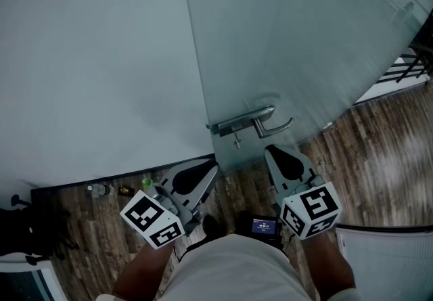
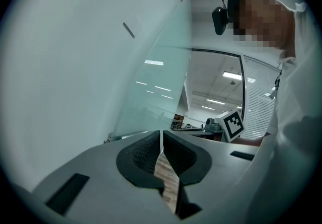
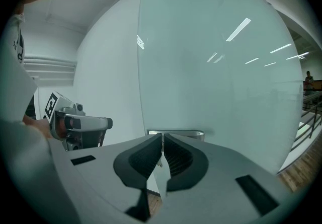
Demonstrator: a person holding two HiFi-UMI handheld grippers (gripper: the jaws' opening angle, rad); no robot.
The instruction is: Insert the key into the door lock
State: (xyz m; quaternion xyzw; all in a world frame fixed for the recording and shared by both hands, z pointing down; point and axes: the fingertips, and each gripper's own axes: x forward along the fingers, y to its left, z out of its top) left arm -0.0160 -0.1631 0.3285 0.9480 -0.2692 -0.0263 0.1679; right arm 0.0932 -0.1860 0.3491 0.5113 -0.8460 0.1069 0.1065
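Clear gap between right tool [image 1: 271, 150] and door handle [image 1: 261, 120], which juts out over it. Wall [image 1: 95, 56] closes the left; bottles [image 1: 100, 189] at its foot.

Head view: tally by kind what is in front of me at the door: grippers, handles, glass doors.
Grippers: 2 (left gripper, right gripper)
Door handle: 1
Glass door: 1
Total: 4

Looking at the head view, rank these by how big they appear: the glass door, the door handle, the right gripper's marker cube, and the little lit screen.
1. glass door
2. right gripper's marker cube, inflated by nearness to the camera
3. door handle, longer but thinner; a close call with the cube
4. lit screen
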